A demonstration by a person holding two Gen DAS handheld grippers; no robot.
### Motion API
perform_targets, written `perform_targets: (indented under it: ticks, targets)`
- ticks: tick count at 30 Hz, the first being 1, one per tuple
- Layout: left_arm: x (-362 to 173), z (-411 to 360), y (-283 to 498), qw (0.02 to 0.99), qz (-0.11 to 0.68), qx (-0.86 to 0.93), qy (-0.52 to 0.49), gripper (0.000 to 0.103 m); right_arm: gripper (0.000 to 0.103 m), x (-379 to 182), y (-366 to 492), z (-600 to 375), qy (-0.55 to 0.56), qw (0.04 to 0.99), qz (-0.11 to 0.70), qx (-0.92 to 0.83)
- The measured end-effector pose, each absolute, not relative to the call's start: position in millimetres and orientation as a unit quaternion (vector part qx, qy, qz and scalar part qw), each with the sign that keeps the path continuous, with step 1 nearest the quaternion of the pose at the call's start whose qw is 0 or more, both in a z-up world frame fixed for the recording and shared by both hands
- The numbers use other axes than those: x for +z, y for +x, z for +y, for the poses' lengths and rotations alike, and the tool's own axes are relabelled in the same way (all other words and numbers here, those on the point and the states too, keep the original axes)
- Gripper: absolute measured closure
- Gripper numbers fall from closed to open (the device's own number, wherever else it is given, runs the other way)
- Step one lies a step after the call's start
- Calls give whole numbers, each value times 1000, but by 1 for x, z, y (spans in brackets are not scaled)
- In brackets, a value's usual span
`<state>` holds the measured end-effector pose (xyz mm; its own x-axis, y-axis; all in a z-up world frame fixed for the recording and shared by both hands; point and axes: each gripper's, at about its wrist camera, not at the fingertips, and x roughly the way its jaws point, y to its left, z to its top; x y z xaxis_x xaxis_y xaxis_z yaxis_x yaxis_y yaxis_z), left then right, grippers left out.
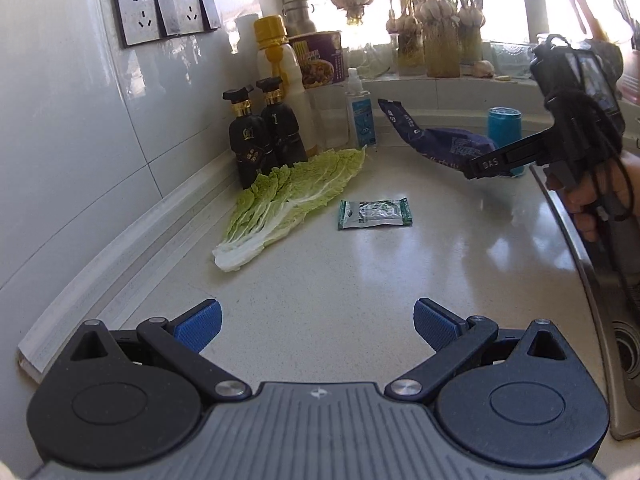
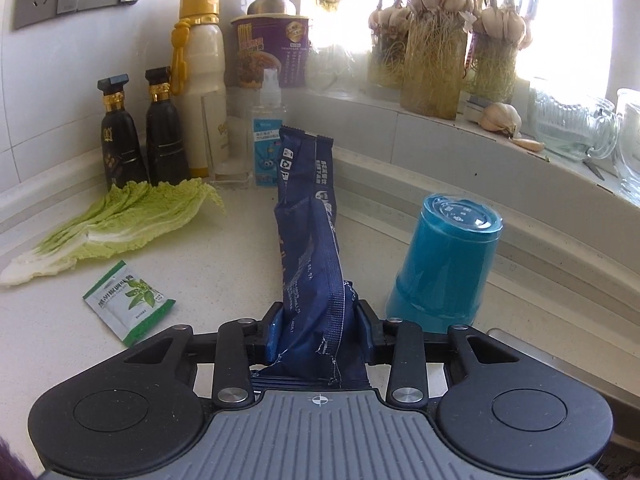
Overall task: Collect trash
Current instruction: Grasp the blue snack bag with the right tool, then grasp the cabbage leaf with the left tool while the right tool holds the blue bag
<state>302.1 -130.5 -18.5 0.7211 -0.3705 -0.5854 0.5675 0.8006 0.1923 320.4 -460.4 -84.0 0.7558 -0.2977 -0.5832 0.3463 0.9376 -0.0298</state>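
Trash on this kitchen counter includes a dark blue wrapper (image 2: 310, 240), and the right gripper (image 2: 320, 326) has its two blue pads pressed against the wrapper's crumpled lower end. No earlier view is available, so only the present clamp can be described. The wrapper stands up and away from the jaws, its sealed top leaning toward the back wall.

Just right of the wrapper, an upturned blue cup (image 2: 444, 260) stands close to the counter's right edge, near the sink rim. Left of the gripper, a small green sachet (image 2: 128, 304) lies flat in mid-counter, and beyond it a cabbage leaf (image 2: 116, 220) lies toward the back left corner, in front of two black bottles (image 2: 140, 132).

The left gripper (image 1: 316, 326) hovers over the counter's near edge with its fingers wide apart and nothing between them, aimed roughly at the sachet.

Risks, as a judgement: the wrapper is thin, slick film held only at its bunched end, so it could slide out when lifted. Swinging it right could knock the cup over. The sachet lies flat against the counter, so the left pads may skid over it instead of catching an edge, or push it into the leaf.
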Motion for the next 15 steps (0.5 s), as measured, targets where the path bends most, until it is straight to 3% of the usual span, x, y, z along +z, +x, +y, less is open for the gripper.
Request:
perform_targets:
  ticks: [15]
  targets:
    - [-38, -163, 386, 904, 275, -246, 216, 1, 70, -47, 303, -439, 52, 951, 281, -117]
